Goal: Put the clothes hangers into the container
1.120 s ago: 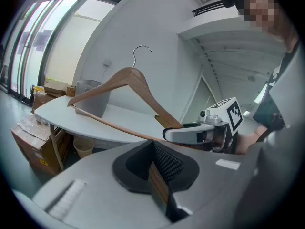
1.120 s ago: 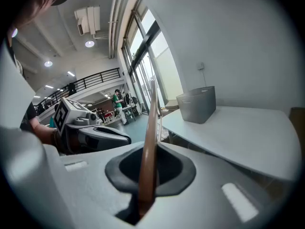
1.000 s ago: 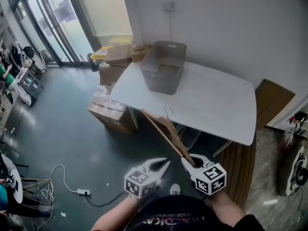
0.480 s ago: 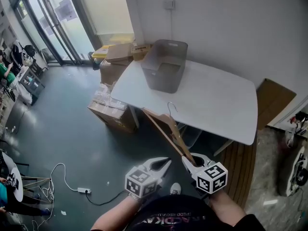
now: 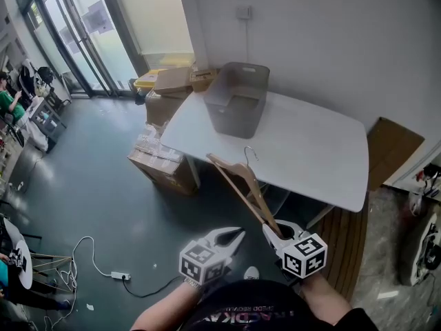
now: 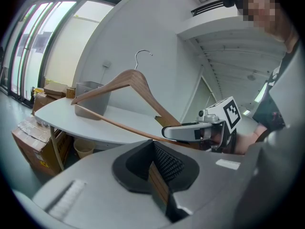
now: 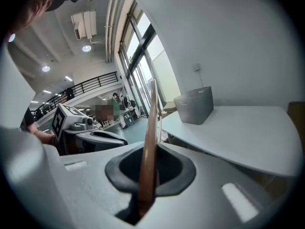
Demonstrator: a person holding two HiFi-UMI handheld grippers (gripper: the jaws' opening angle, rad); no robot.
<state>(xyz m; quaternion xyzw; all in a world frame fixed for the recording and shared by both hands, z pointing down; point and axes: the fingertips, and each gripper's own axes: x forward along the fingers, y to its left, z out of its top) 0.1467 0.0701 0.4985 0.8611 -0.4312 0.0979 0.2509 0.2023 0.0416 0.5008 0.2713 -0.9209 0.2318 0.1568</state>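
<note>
A dark grey floor fills the left of the head view, and ahead of you a white bench with rounded corners stands against a pale wall. Cardboard boxes are stacked on the floor at its left end. At the far left corner of the bench stands the container, a grey open-topped bin; as far as its inside shows, no hanger is in it. One wooden clothes hanger with a metal hook is in the air in front of the bench's near edge, well apart from the container, hook upward. Your right gripper has its jaws clamped narrowly on one arm's end, and the rest reaches toward the bench. Your left gripper hangs just beside it, jaws together with nothing between them. Judged from this, the task is at an early stage: the hanger is lifted, not yet delivered. It has to be carried across the bench and lowered into the container. No other hanger is in sight.
</note>
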